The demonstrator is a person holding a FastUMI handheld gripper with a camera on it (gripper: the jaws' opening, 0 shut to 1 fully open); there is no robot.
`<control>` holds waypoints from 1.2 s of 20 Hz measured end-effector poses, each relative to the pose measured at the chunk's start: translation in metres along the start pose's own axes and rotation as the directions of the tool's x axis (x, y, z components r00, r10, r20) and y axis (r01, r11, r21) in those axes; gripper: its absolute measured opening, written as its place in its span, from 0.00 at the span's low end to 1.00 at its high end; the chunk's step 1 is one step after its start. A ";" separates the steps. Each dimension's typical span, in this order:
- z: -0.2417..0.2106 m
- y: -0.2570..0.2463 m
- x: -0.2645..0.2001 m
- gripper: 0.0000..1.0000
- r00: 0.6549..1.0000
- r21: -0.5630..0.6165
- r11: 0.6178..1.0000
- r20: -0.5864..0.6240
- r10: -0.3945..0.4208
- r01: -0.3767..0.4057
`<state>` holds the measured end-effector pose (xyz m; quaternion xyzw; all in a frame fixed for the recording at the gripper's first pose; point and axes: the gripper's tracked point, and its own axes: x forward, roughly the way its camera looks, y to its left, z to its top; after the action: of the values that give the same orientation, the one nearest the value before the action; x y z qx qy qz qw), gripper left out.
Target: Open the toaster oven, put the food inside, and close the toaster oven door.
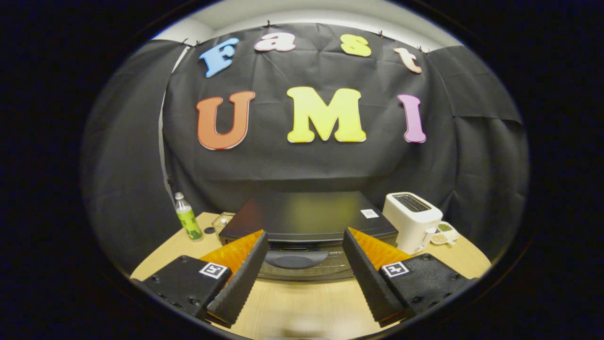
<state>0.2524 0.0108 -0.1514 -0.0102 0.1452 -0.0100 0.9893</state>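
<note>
My gripper point(302, 269) is spread wide, fingers holding nothing, hovering above the light wooden table point(306, 307). Left finger point(240, 278) sits at 7 o'clock, right finger point(365, 278) at 5 o'clock, bare tabletop between them. Just ahead at 12 o'clock, framed by the two fingertips, is the toaster oven point(306, 222): dark, flat glossy top, door shut, curved handle point(296, 259) facing me across the upper front. It sits squarely in the gap between my fingers, not touching either one. Small white sticker on its top near the right rear corner. At 10 o'clock, left of the oven, a clear bottle with a green label and white cap point(187, 216) stands upright near the table edge, with a small dark round spot on the table beside it. Between bottle and oven there's a small clear container point(222, 222), contents too small to tell. At 2 o'clock, just right of the oven, a white slot toaster point(411, 218) stands upright. Tucked against its right side are small white dishes point(444, 232), one with something green, one with something pale; can't tell what the food is. Black cloth wall point(302, 160) behind it all.
</note>
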 end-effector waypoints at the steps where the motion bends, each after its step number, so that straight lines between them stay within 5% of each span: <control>1: -0.005 0.005 0.009 1.00 1.000 -0.011 1.000 -0.020 0.001 -0.001; 11: -0.041 0.016 0.062 1.00 0.994 -0.020 1.000 -0.113 -0.008 0.006; 24: -0.043 0.012 0.072 1.00 0.999 0.001 1.000 -0.035 -0.008 0.008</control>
<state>0.3089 0.0207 -0.2135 -0.0099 0.1627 -0.0140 0.9865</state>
